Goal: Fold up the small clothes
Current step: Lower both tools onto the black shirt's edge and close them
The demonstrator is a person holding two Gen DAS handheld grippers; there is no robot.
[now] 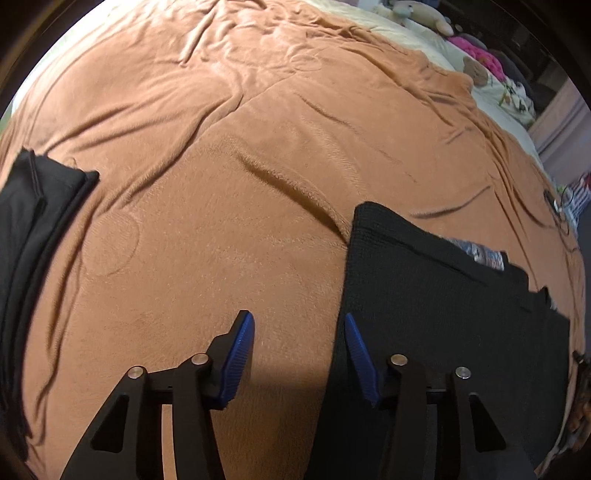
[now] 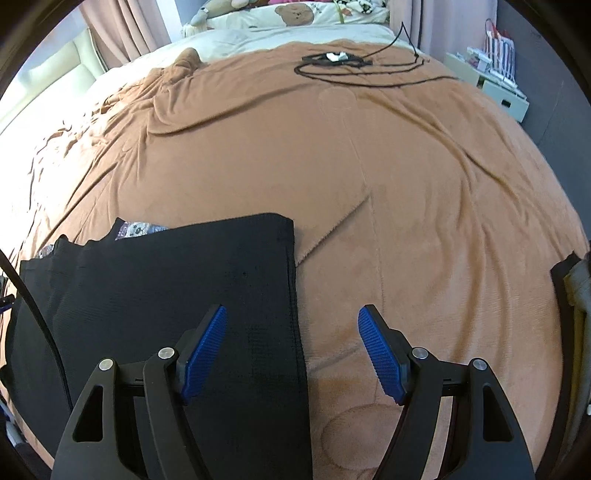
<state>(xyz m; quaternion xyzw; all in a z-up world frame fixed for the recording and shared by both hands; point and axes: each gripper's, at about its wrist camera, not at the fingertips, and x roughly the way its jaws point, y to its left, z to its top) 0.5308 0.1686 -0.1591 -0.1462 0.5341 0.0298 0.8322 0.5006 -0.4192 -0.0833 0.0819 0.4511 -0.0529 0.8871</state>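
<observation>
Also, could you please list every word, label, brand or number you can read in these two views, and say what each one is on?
None can be read.
Patterned fabric tucked behind the black garment: print only, too blurred to tell any lettering.
Striped bags beside the bed: too small to read.
Bear-print pillow: a picture, no legible words.

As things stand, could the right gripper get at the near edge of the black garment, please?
Probably yes: the right gripper is open, straddling the black garment's edge on the brown blanket, with nothing lying in between.
</observation>
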